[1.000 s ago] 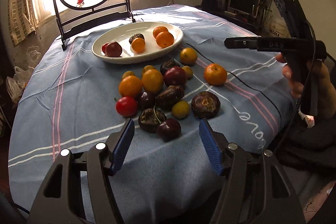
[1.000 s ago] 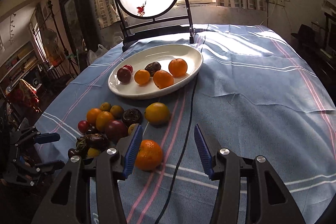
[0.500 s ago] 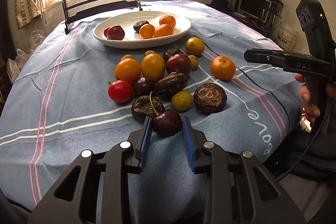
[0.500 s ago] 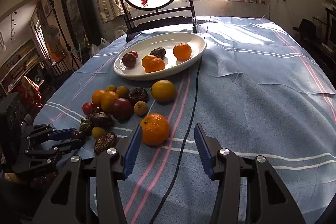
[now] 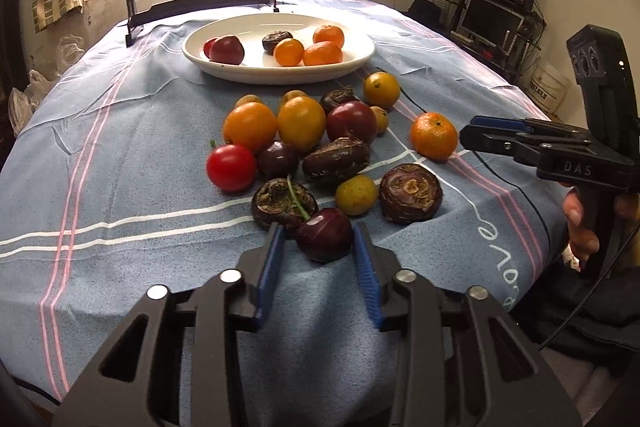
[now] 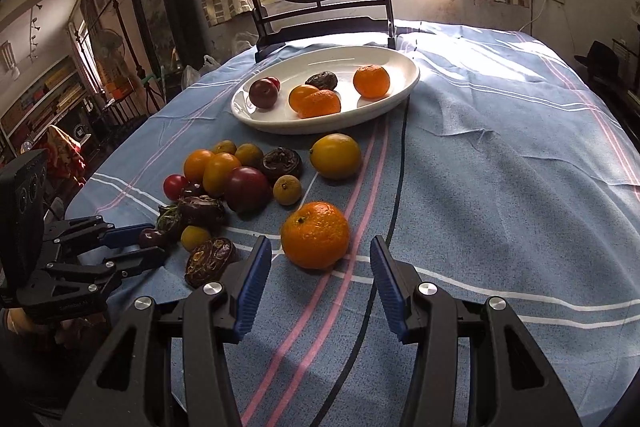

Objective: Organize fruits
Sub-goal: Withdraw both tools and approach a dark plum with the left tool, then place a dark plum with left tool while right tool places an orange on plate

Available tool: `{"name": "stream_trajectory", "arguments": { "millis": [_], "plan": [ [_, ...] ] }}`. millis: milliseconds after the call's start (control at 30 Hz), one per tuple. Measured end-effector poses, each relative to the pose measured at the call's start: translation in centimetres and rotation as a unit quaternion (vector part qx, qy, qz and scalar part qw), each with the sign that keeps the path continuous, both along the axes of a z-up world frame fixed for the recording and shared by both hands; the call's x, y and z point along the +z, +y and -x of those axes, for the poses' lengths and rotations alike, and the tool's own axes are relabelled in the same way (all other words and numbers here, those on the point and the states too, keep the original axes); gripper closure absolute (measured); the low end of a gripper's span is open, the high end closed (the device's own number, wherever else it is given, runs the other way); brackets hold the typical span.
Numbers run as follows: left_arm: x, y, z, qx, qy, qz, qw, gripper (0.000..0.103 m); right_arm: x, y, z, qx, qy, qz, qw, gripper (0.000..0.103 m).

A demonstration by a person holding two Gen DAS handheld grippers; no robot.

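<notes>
Clenched on the plum at lower centre, my left claw has just closed; next, lift it to the plate at upper centre, while my right claw gapes before the orange.

The fruit cluster fills the table's middle toward its near edge, fruit touching fruit, with no lane through it. The plate blocks the far middle, and the screen frame closes the far edge behind it. A black cable runs from the plate to the near edge. Bare cloth toward the right edge gives open passage, as does the left-edge strip.
</notes>
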State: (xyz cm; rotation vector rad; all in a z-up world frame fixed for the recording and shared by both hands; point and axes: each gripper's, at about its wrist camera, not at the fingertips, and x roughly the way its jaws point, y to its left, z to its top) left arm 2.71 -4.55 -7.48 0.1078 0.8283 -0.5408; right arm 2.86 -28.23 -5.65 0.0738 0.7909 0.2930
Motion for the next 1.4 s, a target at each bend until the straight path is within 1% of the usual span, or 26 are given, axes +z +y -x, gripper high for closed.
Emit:
{"name": "stream_trajectory", "arguments": {
  "millis": [67, 167, 233, 333, 400, 500, 567, 633, 667, 700, 733, 800, 867, 933, 1033, 1100, 1200, 1267, 1333, 1400],
  "plan": [
    [0.3, -0.2, 0.4, -0.002, -0.01, -0.004, 0.9999, 0.075, 0.1, 0.2, 0.0, 0.001, -0.002, 0.004, 1.0, 0.052],
    [1.2, 0.3, 0.8, 0.0, -0.015, 0.017, 0.9997, 0.075, 0.3, 0.4, 0.1, 0.002, -0.006, 0.008, 1.0, 0.052],
    [2.2, 1.1, 1.0, 0.008, -0.027, 0.03, 0.9992, 0.075, 0.5, 0.5, 0.0, 0.004, -0.008, 0.009, 1.0, 0.052],
    [3.7, 2.1, 1.3, 0.021, -0.048, 0.043, 0.9977, 0.075, 0.4, 0.9, -0.5, 0.01, -0.005, 0.01, 1.0, 0.052],
    [4.4, 2.7, 1.2, 0.028, -0.054, 0.048, 0.997, 0.075, 0.2, 1.3, -1.0, 0.013, 0.001, 0.017, 1.0, 0.052],
    [4.5, 3.2, 1.0, 0.036, -0.056, 0.047, 0.9967, 0.075, -0.4, 2.1, -1.8, 0.015, 0.013, 0.027, 0.999, 0.05],
    [4.4, 3.3, 0.8, 0.037, -0.053, 0.047, 0.9968, 0.075, -0.6, 2.7, -2.2, 0.008, 0.01, 0.047, 0.999, 0.05],
    [4.2, 3.3, 0.7, 0.037, -0.053, 0.045, 0.9969, 0.075, -1.0, 3.1, -2.8, 0.004, 0.023, 0.063, 0.998, 0.051],
    [4.2, 3.3, 0.7, 0.037, -0.052, 0.045, 0.9969, 0.075, -1.3, 3.2, -3.2, -0.002, 0.035, 0.07, 0.997, 0.051],
    [4.2, 3.3, 0.7, 0.037, -0.053, 0.046, 0.9969, 0.075, -1.6, 3.2, -3.5, -0.005, 0.042, 0.073, 0.996, 0.054],
    [4.2, 3.3, 0.6, 0.037, -0.053, 0.046, 0.9968, 0.075, -1.8, 3.2, -3.6, -0.005, 0.044, 0.074, 0.996, 0.058],
    [4.3, 3.3, 0.6, 0.038, -0.055, 0.047, 0.9967, 0.075, -1.8, 3.2, -3.3, -0.004, 0.039, 0.074, 0.996, 0.06],
    [4.4, 3.4, 0.4, 0.039, -0.054, 0.05, 0.9965, 0.075, -1.3, 2.7, -2.9, -0.008, 0.027, 0.058, 0.998, 0.06],
    [4.7, 3.5, 0.1, 0.039, -0.058, 0.052, 0.9962, 0.075, -0.2, 1.8, -2.6, -0.011, 0.011, 0.032, 0.999, 0.06],
    [5.7, 3.2, -1.0, 0.036, -0.066, 0.054, 0.9957, 0.075, 2.0, 0.3, -2.8, -0.017, -0.005, -0.003, 1.0, 0.06],
    [6.5, 2.9, -2.1, 0.033, -0.073, 0.051, 0.9954, 0.075, 3.6, -0.7, -3.5, -0.024, -0.015, -0.016, 0.999, 0.06],
    [7.8, 1.9, -4.7, 0.024, -0.074, 0.052, 0.9956, 0.075, 6.0, -1.5, -5.3, -0.029, -0.035, -0.02, 0.999, 0.06],
    [8.5, 1.0, -6.7, 0.019, -0.076, 0.048, 0.9958, 0.075, 7.3, -1.6, -7.2, -0.025, -0.039, -0.026, 0.999, 0.06],
    [8.8, -0.1, -9.0, 0.014, -0.073, 0.045, 0.9962, 0.075, 8.1, -1.4, -9.6, -0.019, -0.037, -0.031, 0.999, 0.06],
    [8.7, -1.2, -11.6, 0.008, -0.056, 0.048, 0.9972, 0.075, 8.2, -1.0, -12.0, -0.018, -0.031, -0.029, 0.999, 0.06]
  ]
}}
